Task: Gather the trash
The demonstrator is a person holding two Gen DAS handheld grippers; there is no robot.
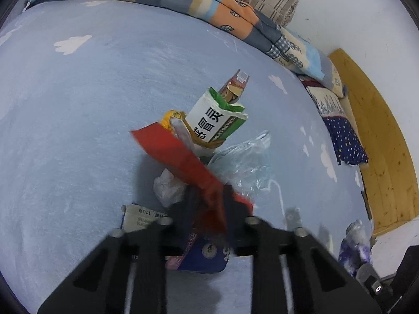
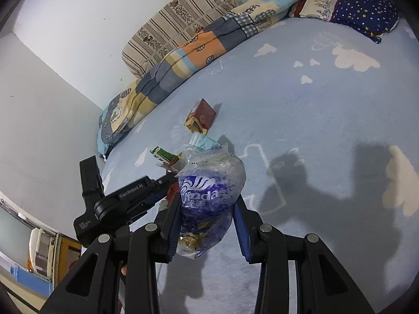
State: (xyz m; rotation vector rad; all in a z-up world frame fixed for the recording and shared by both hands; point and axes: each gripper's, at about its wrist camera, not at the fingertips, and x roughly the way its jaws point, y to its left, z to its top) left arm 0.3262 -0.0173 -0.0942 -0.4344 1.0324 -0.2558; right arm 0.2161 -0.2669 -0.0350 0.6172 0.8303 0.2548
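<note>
Trash lies in a heap on the blue bed sheet (image 1: 78, 130). My left gripper (image 1: 212, 201) is shut on a long red wrapper (image 1: 172, 151) that sticks out forward over the heap. Beneath it lie a white-and-green medicine box (image 1: 217, 120), a cigarette pack (image 1: 235, 83), a clear plastic bag (image 1: 243, 162), a crumpled tissue (image 1: 167, 188) and a blue packet (image 1: 204, 259). My right gripper (image 2: 207, 222) is shut on a clear-and-blue plastic bag (image 2: 209, 193) stuffed with scraps, held above the sheet. The left gripper (image 2: 167, 180) shows at that bag's left side.
A folded patchwork quilt (image 2: 183, 60) and a striped pillow (image 2: 178, 18) line the wall side of the bed. A starry dark blue pillow (image 2: 366, 13) lies at the head, by a wooden headboard (image 1: 379, 130). The cigarette pack (image 2: 201, 116) and green box (image 2: 163, 155) lie beyond the held bag.
</note>
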